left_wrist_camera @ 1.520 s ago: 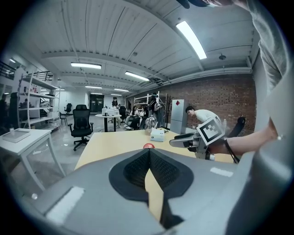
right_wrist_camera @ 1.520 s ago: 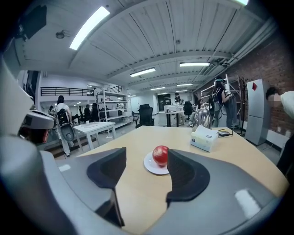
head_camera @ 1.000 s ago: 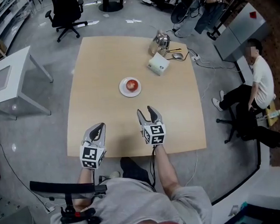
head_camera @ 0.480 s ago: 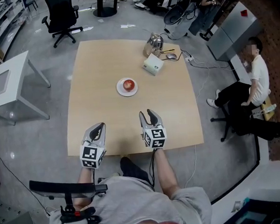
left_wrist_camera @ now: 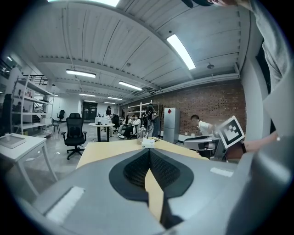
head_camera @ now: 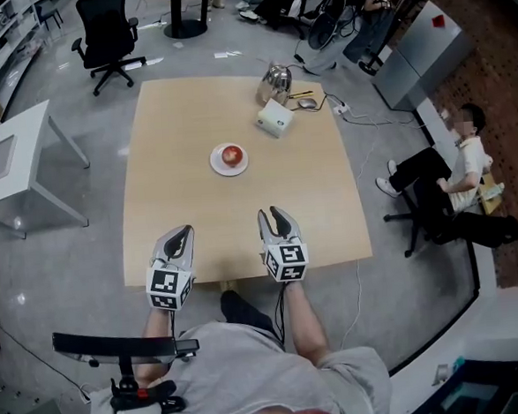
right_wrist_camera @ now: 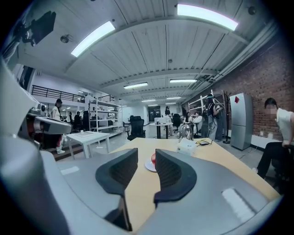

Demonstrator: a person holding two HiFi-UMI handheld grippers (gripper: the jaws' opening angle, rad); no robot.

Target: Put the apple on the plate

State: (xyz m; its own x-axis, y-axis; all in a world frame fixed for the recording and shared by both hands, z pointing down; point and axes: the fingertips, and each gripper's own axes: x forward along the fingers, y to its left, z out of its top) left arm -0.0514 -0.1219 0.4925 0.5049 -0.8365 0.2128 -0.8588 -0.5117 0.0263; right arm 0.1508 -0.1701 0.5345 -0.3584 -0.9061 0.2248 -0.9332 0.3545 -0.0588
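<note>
Head view: the apple (head_camera: 231, 155) is seen resting on the plate (head_camera: 213, 163) at mid-counter (head_camera: 313, 216), at 11 o'clock from the right gripper (head_camera: 273, 215). Both grippers have been drawn back to the near edge.

Left gripper view: the left gripper (left_wrist_camera: 149, 151) is closed at its tips and empty.

Right gripper view: the jaws are closing on nothing, with the apple well beyond them. The task is judged done.

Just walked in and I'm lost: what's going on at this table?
A person is at the near edge of the table with a tool in each hand. The apple already sits on the white plate mid-table. Neither tool touches it: the left tool is shut and empty; the right tool has its jaws closing on nothing.
</note>
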